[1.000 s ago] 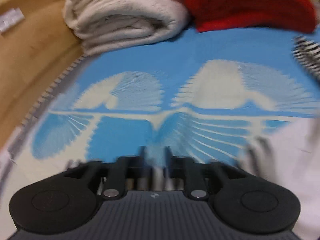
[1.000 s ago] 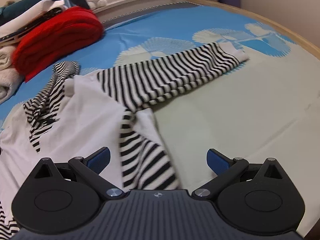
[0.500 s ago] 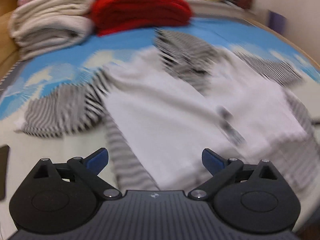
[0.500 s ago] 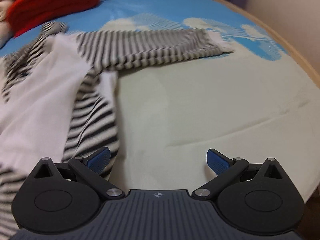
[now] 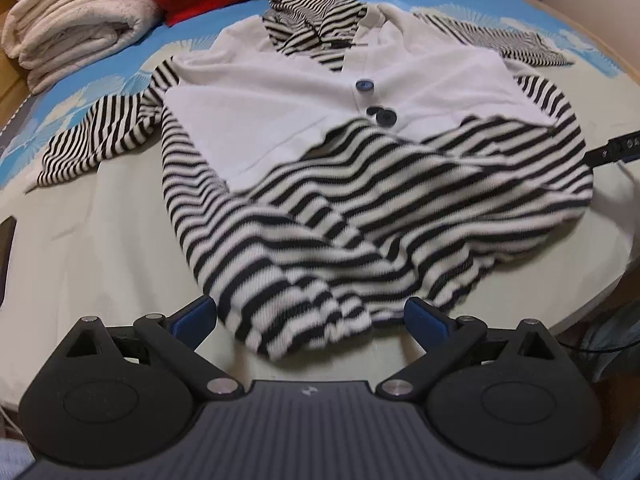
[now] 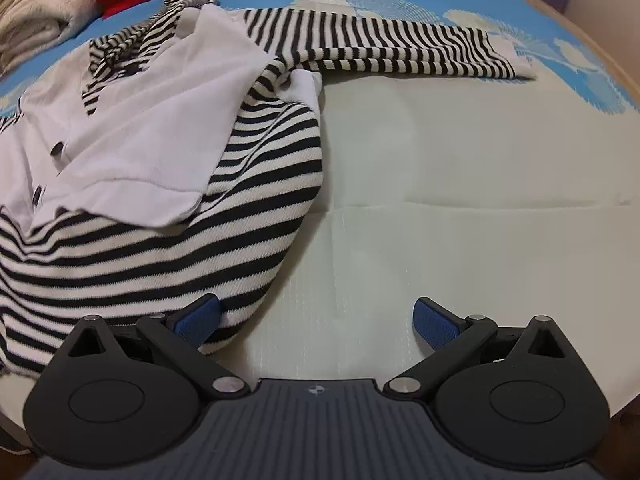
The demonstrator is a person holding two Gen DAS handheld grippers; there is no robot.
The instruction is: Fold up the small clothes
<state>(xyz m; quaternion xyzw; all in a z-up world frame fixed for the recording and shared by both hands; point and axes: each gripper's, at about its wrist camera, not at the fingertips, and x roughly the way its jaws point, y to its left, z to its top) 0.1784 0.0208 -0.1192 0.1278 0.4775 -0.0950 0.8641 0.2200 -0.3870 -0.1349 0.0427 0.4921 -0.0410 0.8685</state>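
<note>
1. Striped cardigan (image 5: pixel 360 184): one small garment with a white vest-like front, lying on the bed (image 5: pixel 100 240) directly ahead of both tongs. Body spread roughly flat and sleeves thrown outward, apparently so the outline can be read before folding.
2. Hem (image 5: pixel 304 320): rumpled striped edge, lying between the pads of the left tongs (image 5: pixel 311 317), not pinched. Likely the first place to smooth or lift.
3. Left tongs: wide apart, holding nothing.
4. Right tongs (image 6: pixel 316 317): wide apart, holding nothing; the near pad (image 6: pixel 198 316) sits over the garment's striped side, the other over bare sheet.
5. Right sleeve (image 6: pixel 400 52): stretched out far ahead of the right tongs, well apart from them.
6. Folded blankets (image 5: pixel 80 20), cream and red: stacked beyond the garment, out of the working area.
7. Change: a second ago the left tongs stood narrow over bare patterned sheet near the blankets; they now face the cardigan squarely, spread wide. The right tongs have dropped closer to the garment's edge.
</note>
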